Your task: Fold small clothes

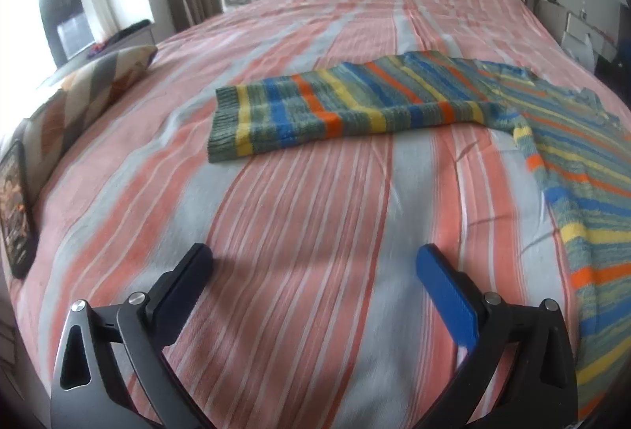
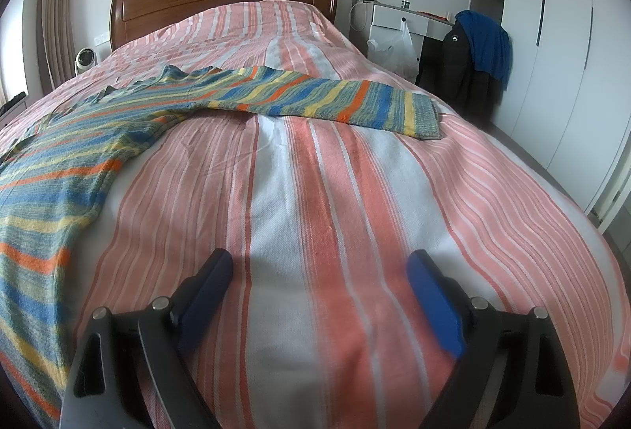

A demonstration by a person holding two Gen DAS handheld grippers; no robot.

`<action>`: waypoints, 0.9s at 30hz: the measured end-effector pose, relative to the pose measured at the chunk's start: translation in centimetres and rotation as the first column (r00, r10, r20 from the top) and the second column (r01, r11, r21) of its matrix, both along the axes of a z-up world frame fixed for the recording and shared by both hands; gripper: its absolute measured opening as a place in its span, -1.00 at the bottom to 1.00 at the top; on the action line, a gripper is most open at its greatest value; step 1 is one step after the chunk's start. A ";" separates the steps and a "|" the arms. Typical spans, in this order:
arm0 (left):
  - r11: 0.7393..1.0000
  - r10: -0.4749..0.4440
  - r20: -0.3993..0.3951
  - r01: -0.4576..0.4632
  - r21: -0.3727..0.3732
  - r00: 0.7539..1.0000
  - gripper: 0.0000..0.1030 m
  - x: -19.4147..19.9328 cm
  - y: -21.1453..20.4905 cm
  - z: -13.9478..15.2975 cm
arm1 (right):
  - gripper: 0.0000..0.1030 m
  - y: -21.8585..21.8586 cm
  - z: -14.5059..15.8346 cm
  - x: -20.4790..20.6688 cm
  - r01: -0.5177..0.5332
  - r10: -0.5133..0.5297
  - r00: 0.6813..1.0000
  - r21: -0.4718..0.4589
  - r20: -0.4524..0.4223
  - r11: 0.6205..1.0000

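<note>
My left wrist view: striped knit sweater (image 1: 394,101) spread flat on the bedspread, front or back up I can't tell. Bands of grey-green, blue, yellow and orange. One sleeve runs straight out to the left, ribbed grey-green cuff at its end. Body runs off the right edge of view, lower part out of sight.

My right wrist view: same sweater (image 2: 79,160); body fills the left side, other sleeve stretched right across the bed, cuff lying flat short of the bed's right edge. Collar area rumpled. Nothing folded yet.
</note>
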State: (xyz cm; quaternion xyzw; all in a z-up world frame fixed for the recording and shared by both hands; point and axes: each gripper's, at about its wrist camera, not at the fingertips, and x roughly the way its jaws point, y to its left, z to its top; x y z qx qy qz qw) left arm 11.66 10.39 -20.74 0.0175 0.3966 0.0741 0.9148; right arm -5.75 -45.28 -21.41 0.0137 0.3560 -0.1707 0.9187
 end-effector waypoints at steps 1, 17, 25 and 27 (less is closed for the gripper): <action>1.000 0.000 -0.002 0.000 -0.002 1.000 0.99 -0.1 0.0 -0.1 | 0.73 0.0 0.0 0.0 0.000 0.000 1.000 -0.001 0.000 1.000; 0.999 -0.002 -0.002 0.002 -0.040 1.000 0.99 -0.1 0.5 -0.2 | 0.76 0.1 0.0 0.0 0.019 -0.019 1.000 -0.018 0.003 1.000; 0.999 -0.002 -0.002 0.002 -0.039 1.000 0.99 -0.1 0.5 -0.1 | 0.82 0.6 -0.1 0.0 0.052 -0.052 0.999 -0.050 -0.005 0.997; 0.999 -0.002 -0.002 0.002 -0.039 1.000 0.99 -0.1 0.5 -0.1 | 0.82 0.6 -0.1 0.0 0.052 -0.052 0.999 -0.049 -0.002 0.997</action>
